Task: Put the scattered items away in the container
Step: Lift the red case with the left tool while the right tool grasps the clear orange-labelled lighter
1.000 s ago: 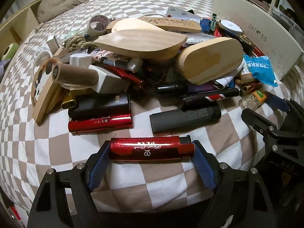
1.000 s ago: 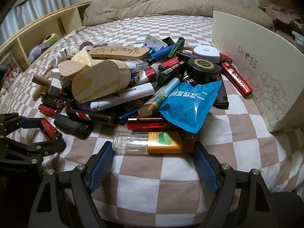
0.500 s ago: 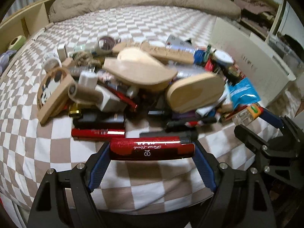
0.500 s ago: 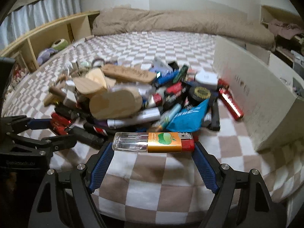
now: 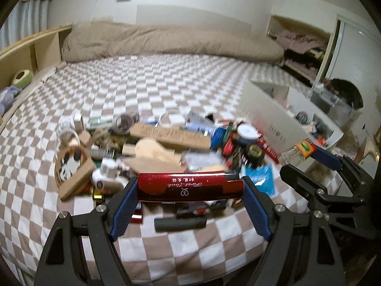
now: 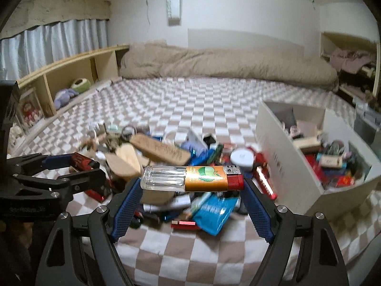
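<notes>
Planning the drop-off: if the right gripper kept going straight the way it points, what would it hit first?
Probably the clutter pile on the bed, not the white box, which sits off to its right; depth is unclear. The right gripper holds the orange lighter.

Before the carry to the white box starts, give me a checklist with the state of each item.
1. Left gripper clamped on the red lighter: ok.
2. Right gripper clamped on the clear orange lighter: ok.
3. Both lighters lifted clear of the pile: ok.
4. White box open at the top: ok.
5. Free room inside the box: cannot tell, it already holds many items.
</notes>
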